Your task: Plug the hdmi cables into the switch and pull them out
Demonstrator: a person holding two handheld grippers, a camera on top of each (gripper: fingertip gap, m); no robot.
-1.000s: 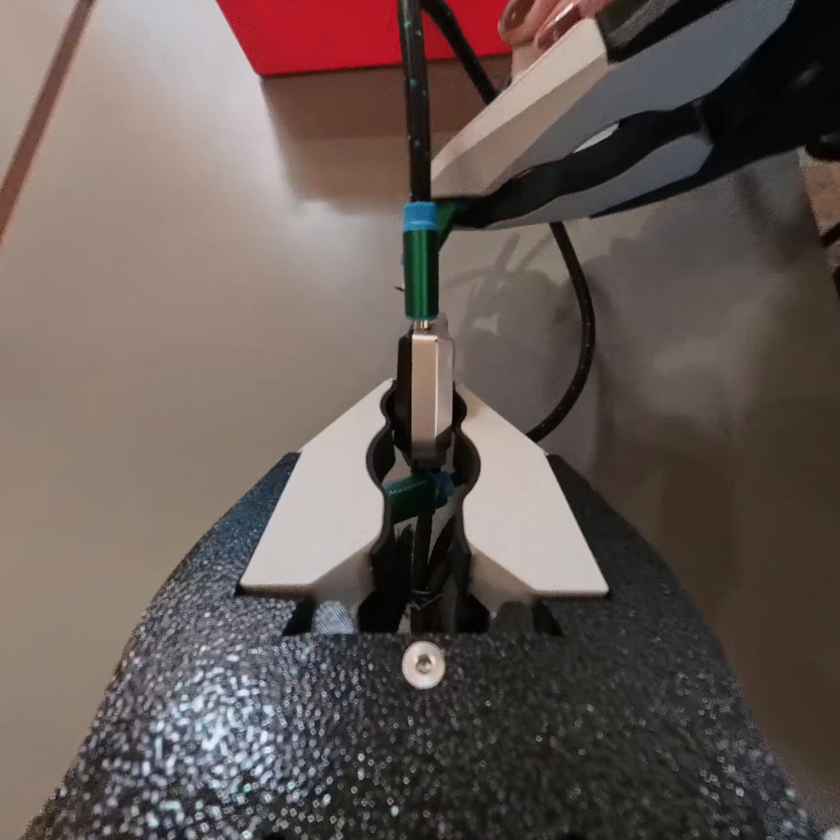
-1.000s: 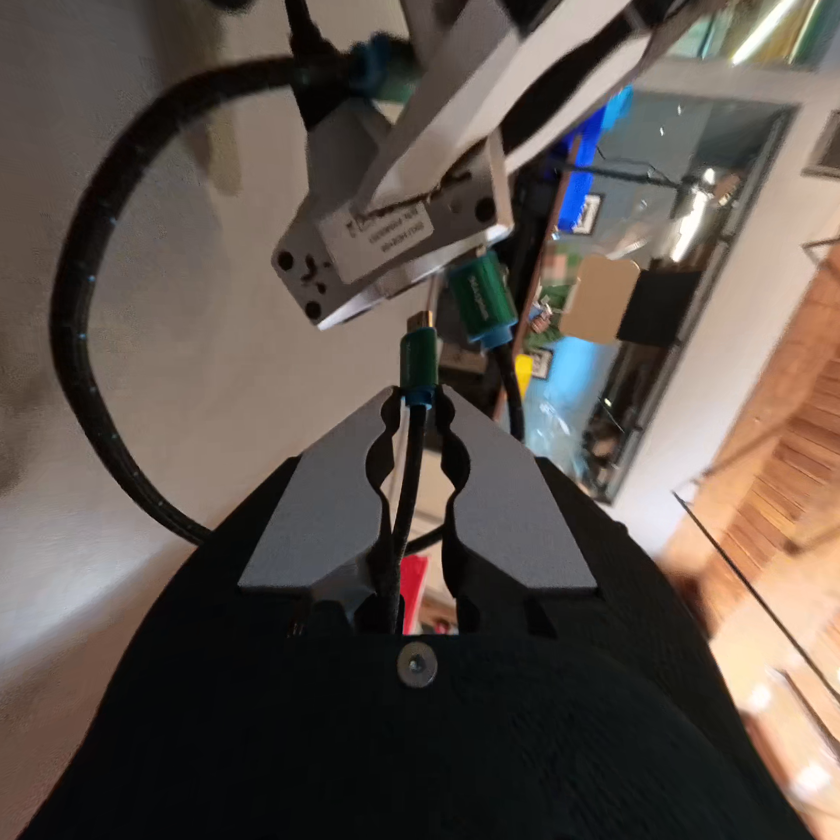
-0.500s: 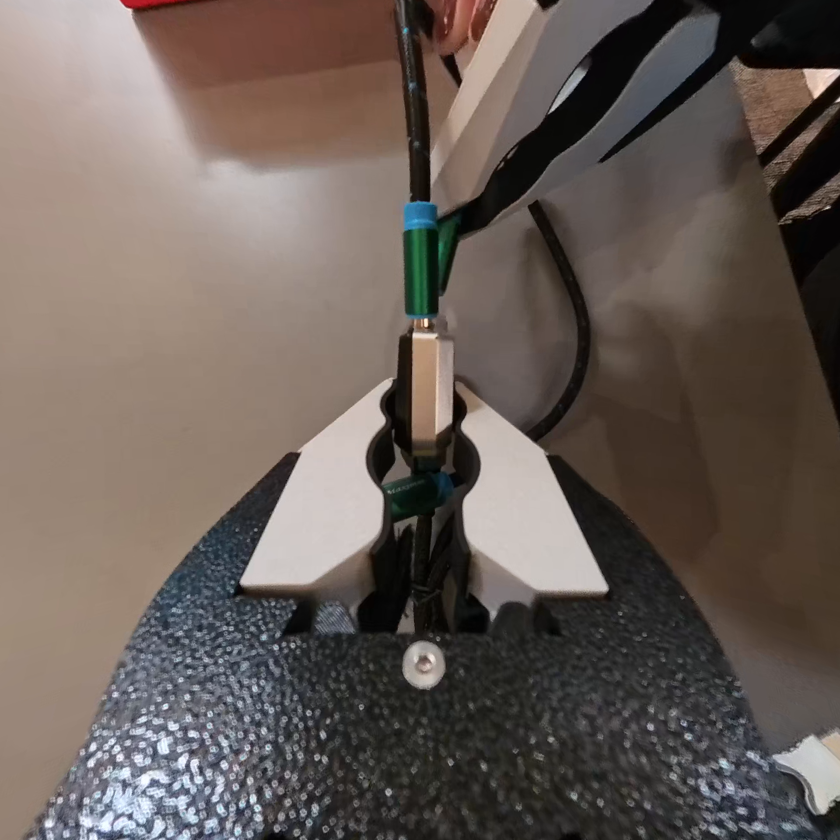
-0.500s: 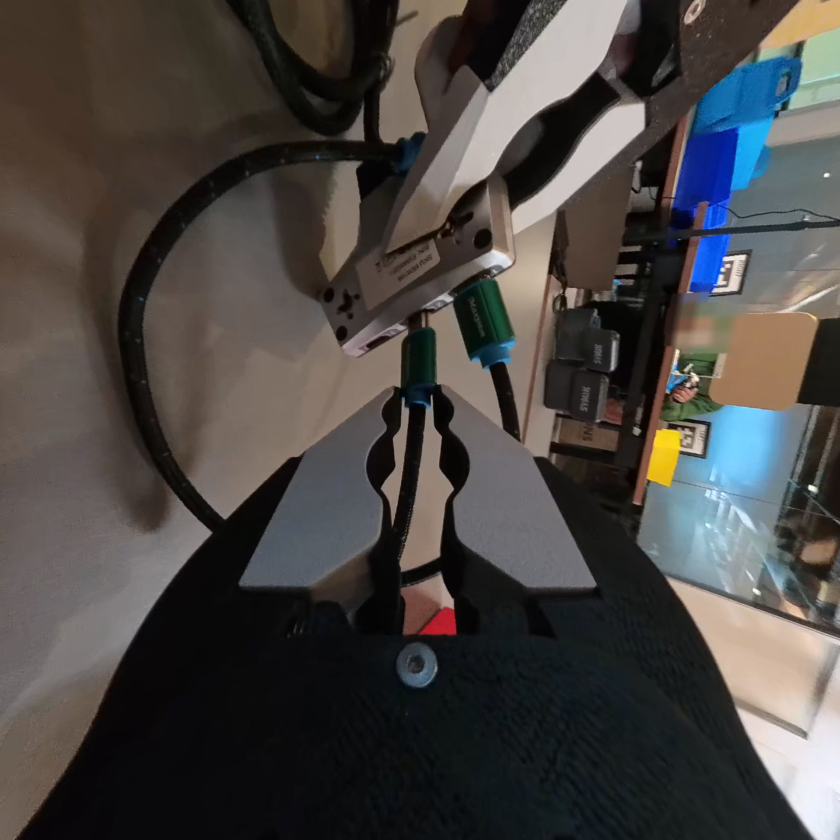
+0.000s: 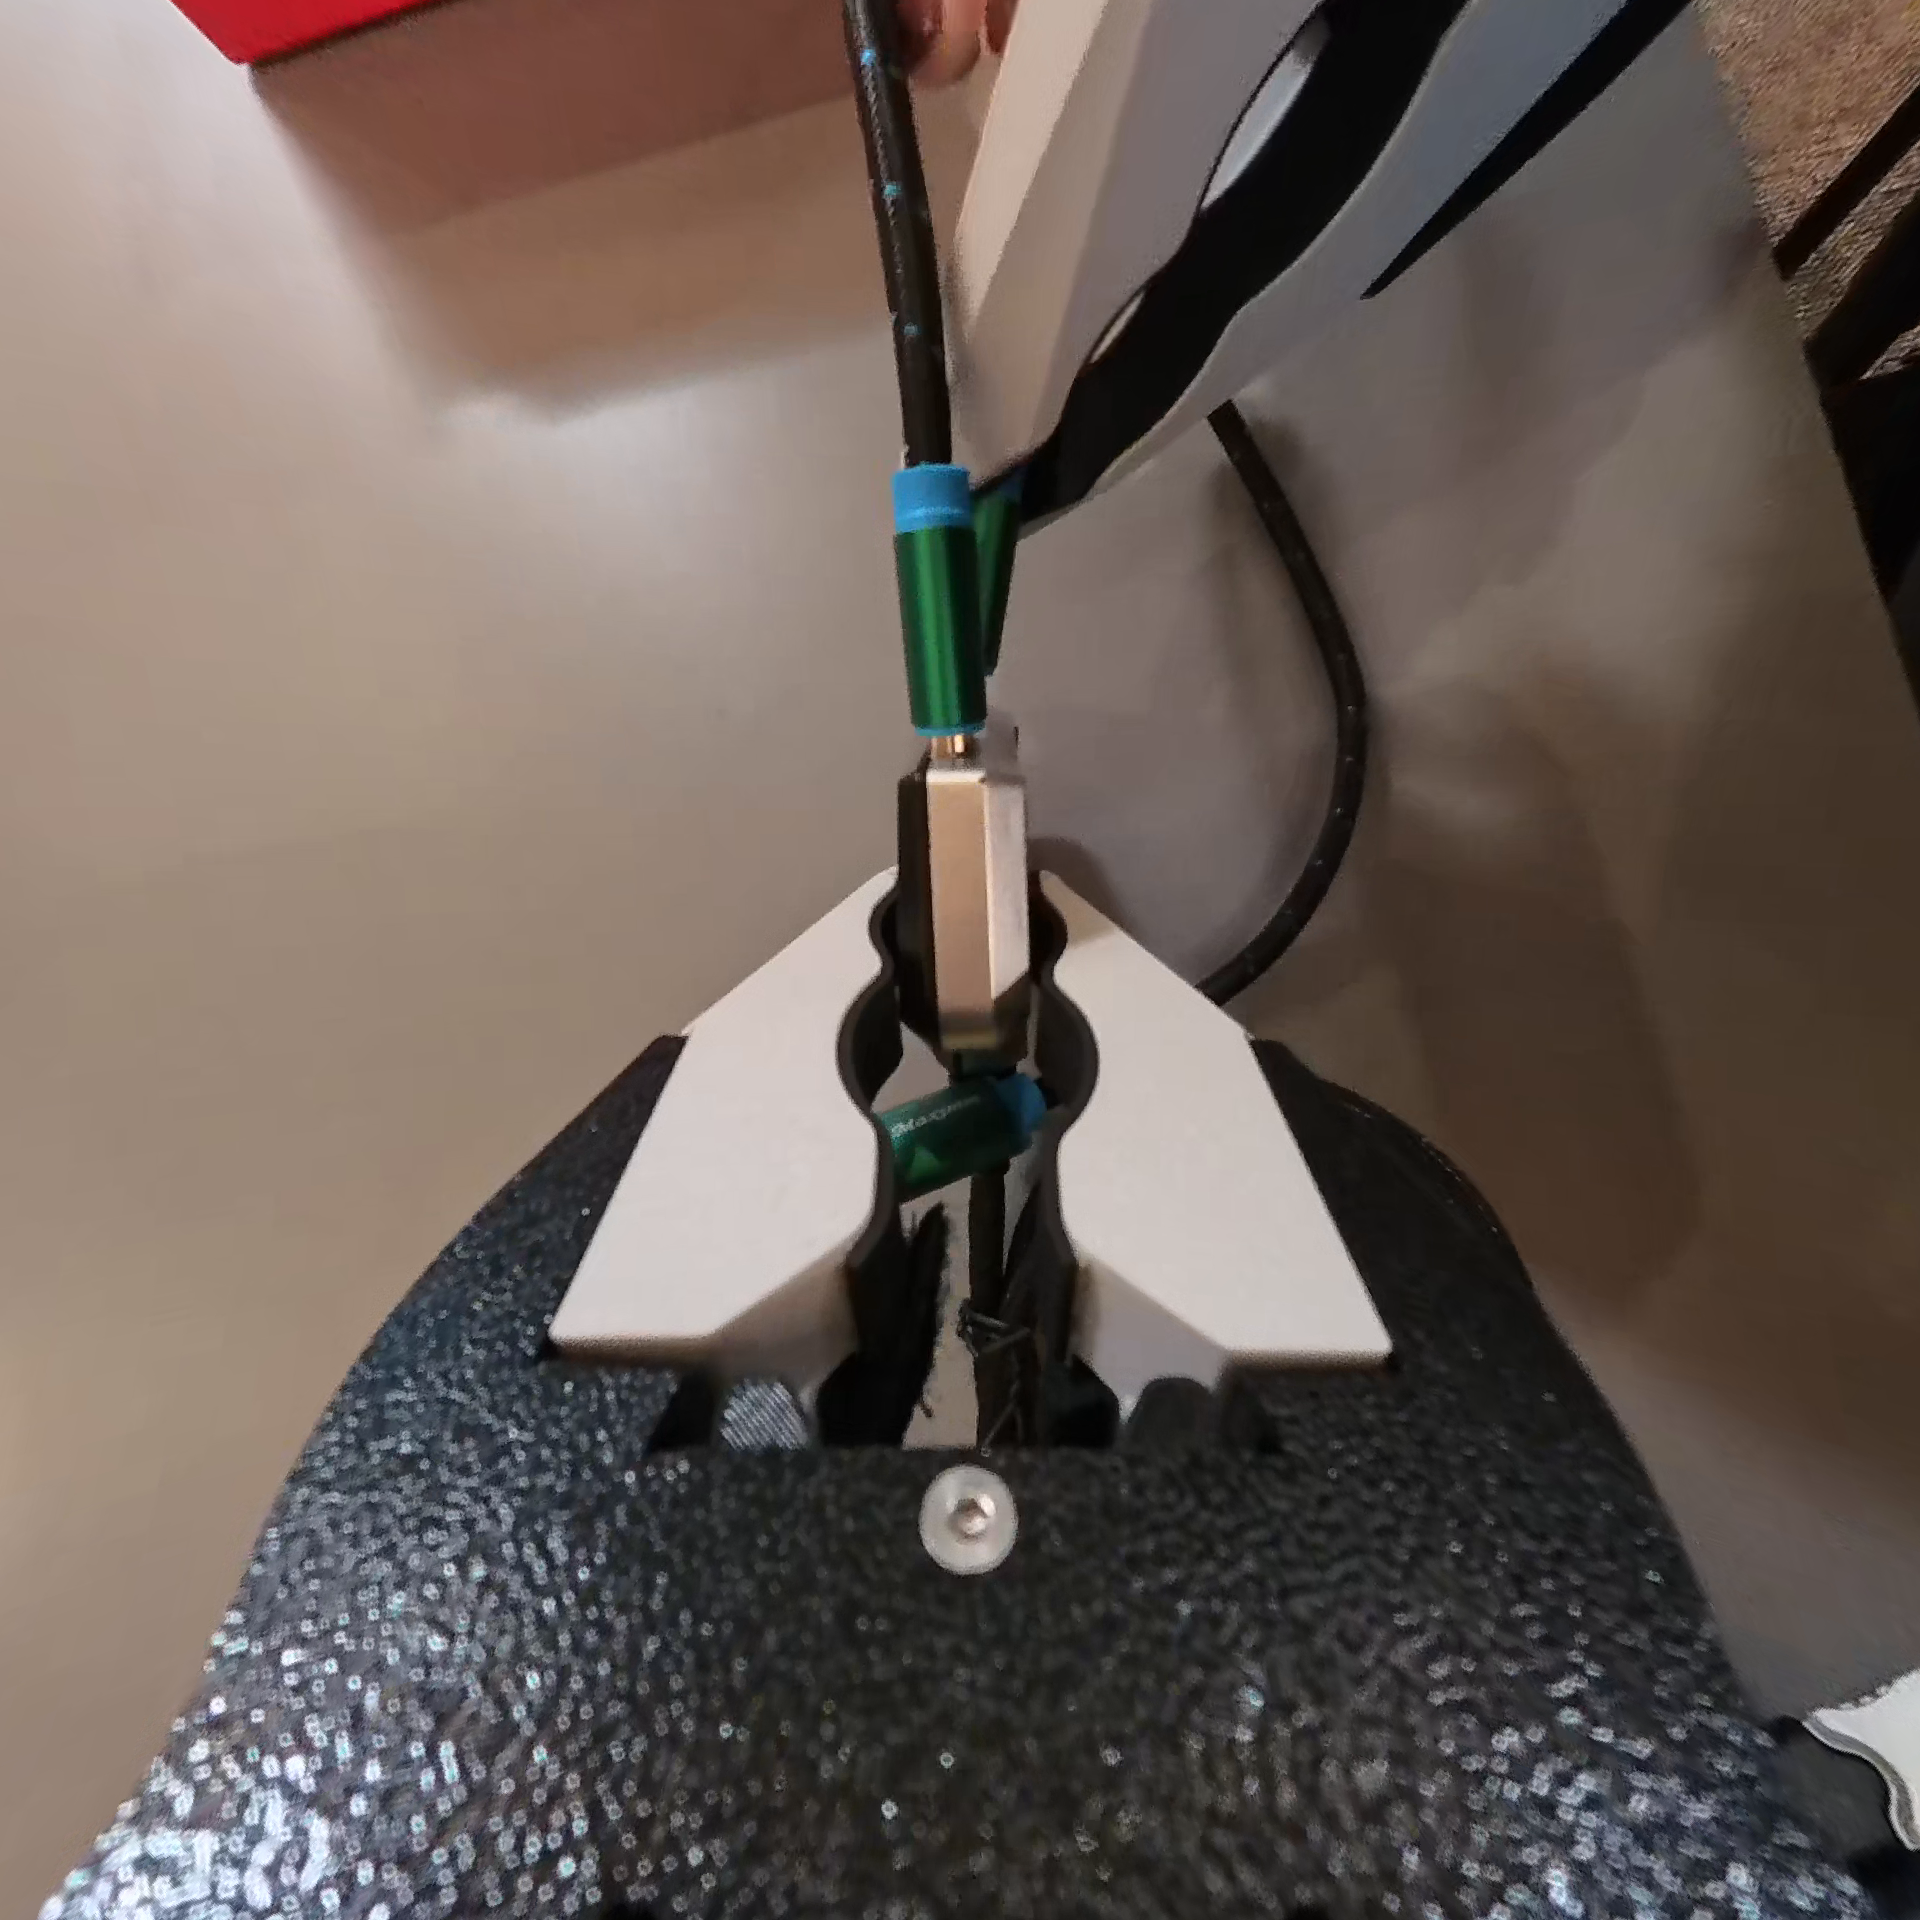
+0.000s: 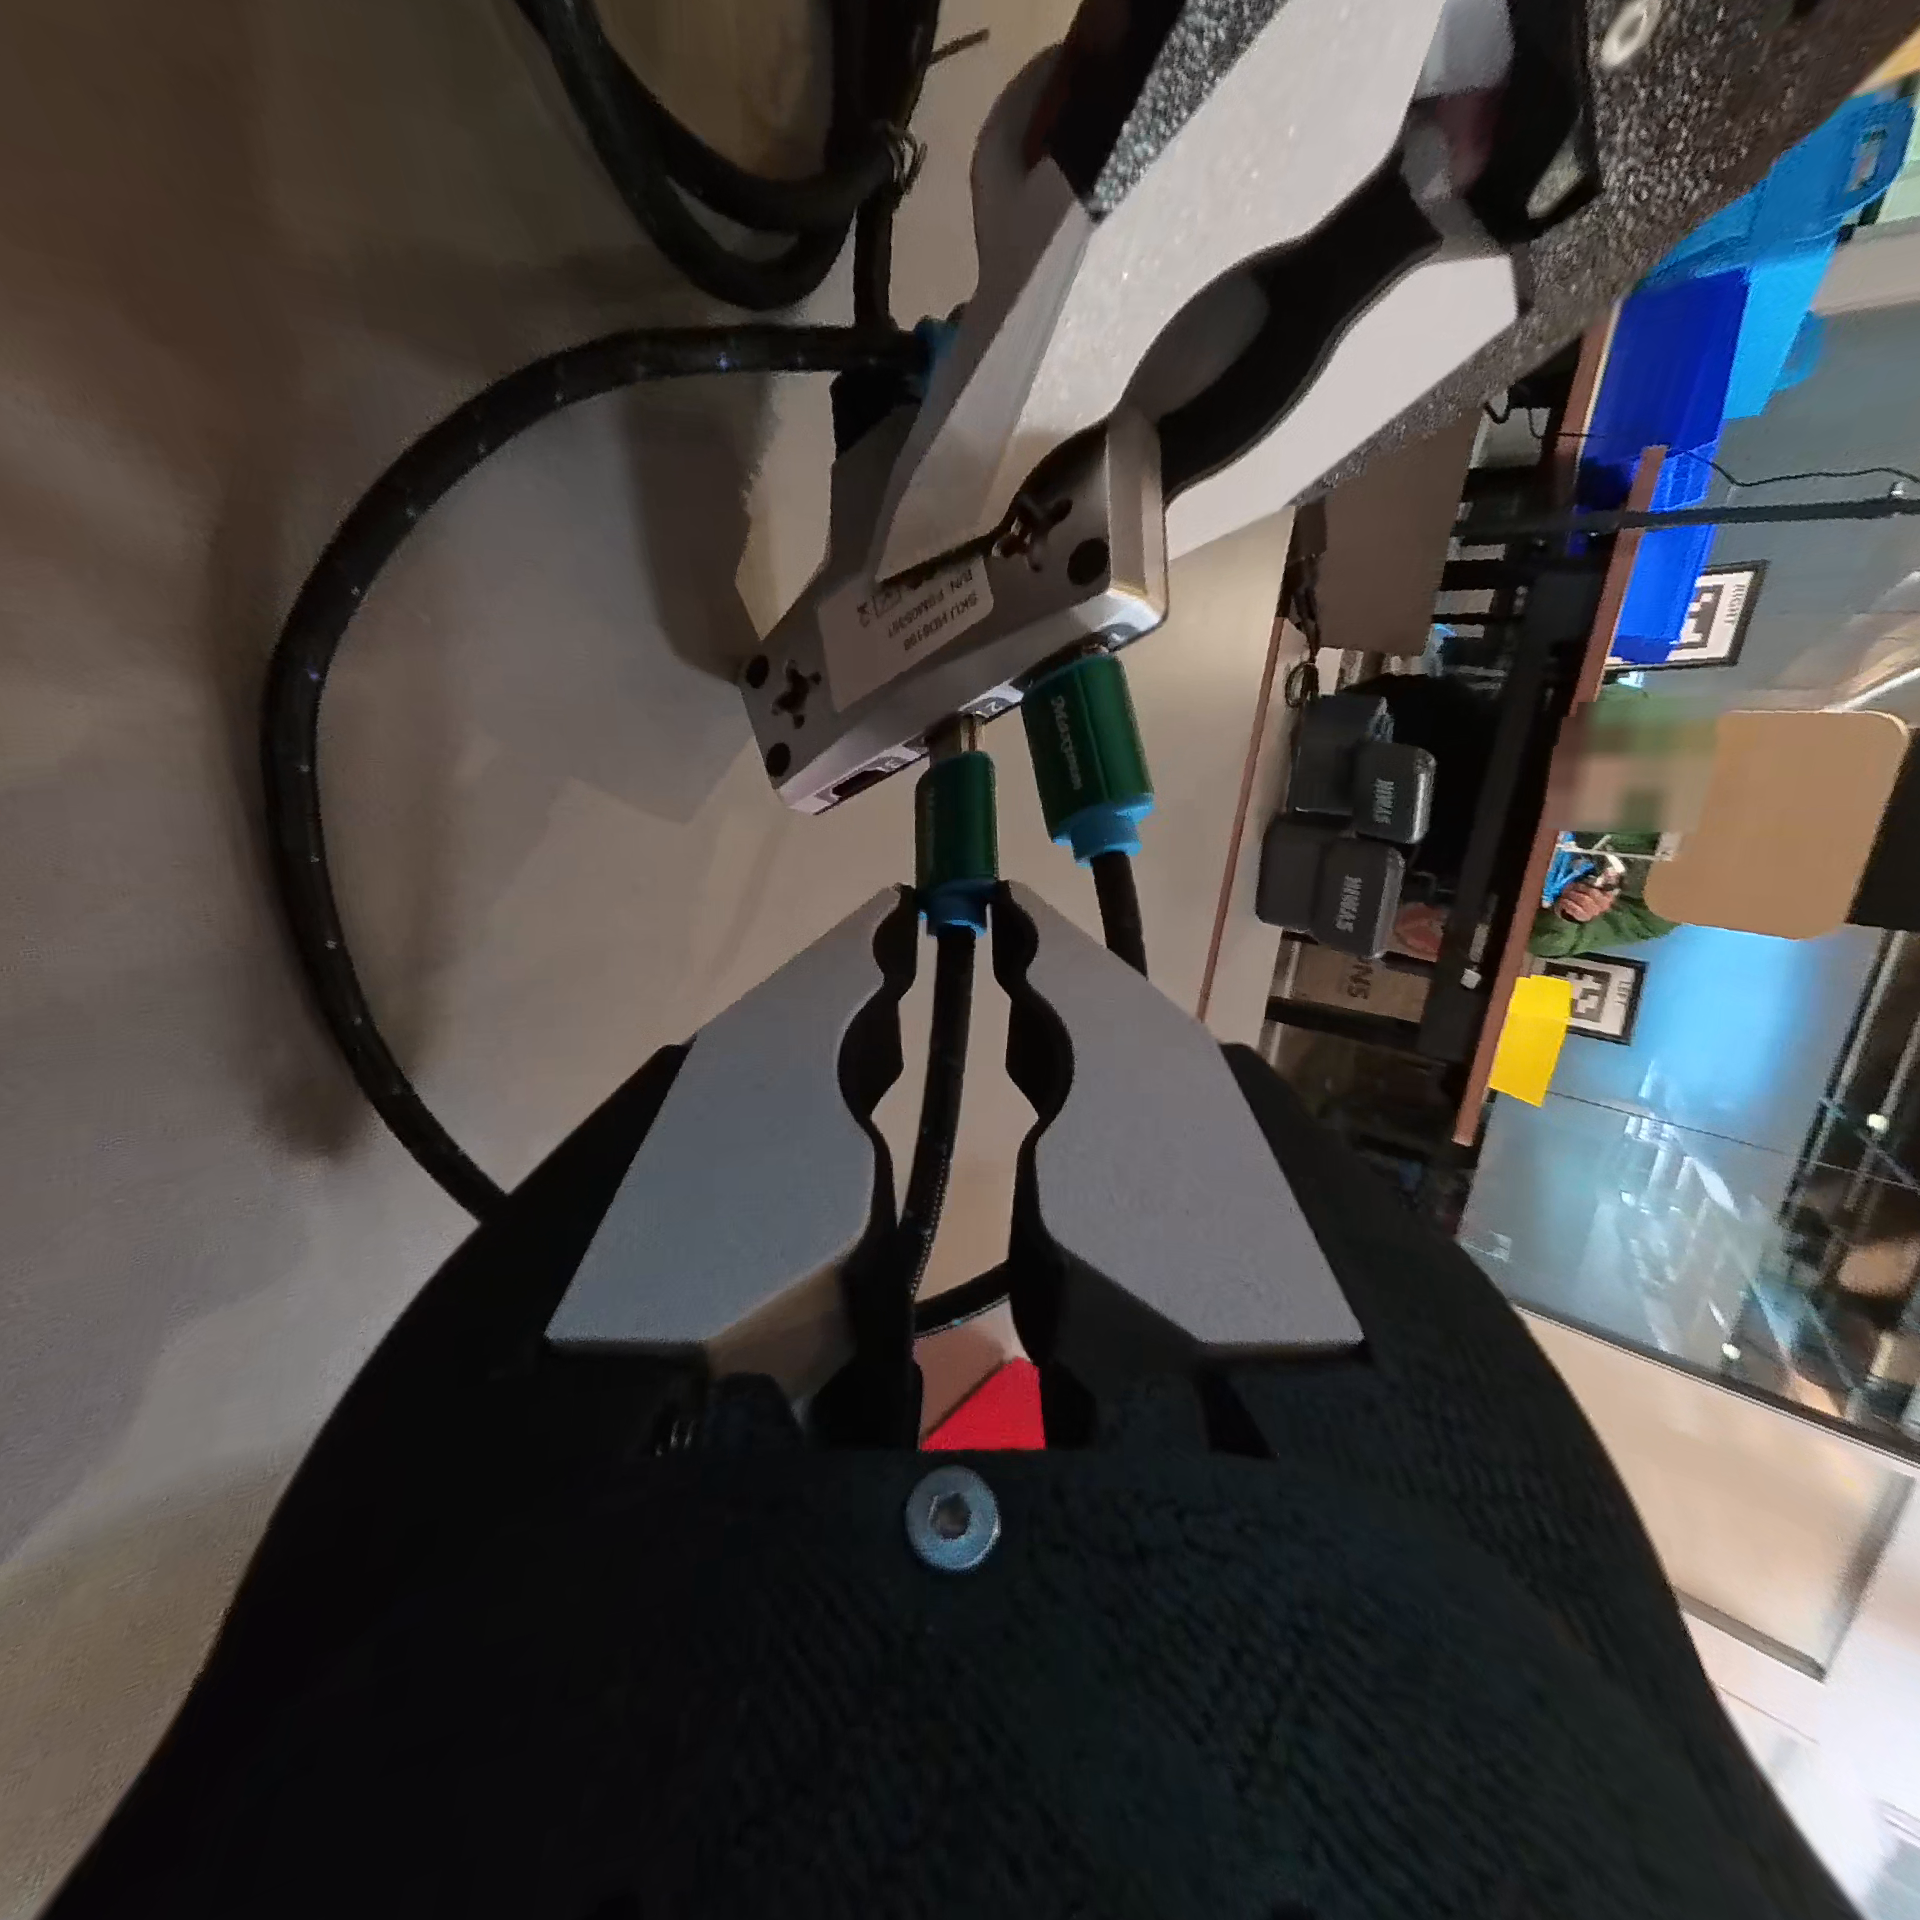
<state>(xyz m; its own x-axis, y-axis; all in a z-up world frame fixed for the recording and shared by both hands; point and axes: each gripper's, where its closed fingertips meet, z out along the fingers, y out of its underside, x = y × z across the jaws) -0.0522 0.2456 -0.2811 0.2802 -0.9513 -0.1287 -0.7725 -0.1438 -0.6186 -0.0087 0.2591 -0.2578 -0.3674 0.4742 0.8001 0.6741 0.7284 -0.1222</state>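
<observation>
The desk [image 5: 312, 727] is a plain beige surface; a red box [image 5: 312, 31] sits at its far edge, and the coiled slack of the black braided cables [image 6: 717, 208] lies on it beyond the switch. None of these blocks the work, but the looped cable [image 6: 312, 831] could drag on the desk and twist the connector.

The left gripper [image 5: 966, 935] pinches the silver switch [image 5: 971, 894] between its fingers, holding it clear of the desk. The right gripper [image 6: 956, 925] has its fingers closed on the cable just behind the blue collar of a green hdmi plug [image 6: 954, 821].

Risks, in order of consequence:
- That plug appears only part-seated: bare metal shows between its body and the switch. Off-axis force would probably jam or bend the connector.
- The grip is on the cable, not the plug body. The cable may flex or slip, wasting the force.
- The switch may pivot in the left fingers under load.

A second green plug [image 6: 1081, 748] sits just beside the first, limiting sideways clearance. An empty port [image 6: 862, 787] lies on the other side.
</observation>
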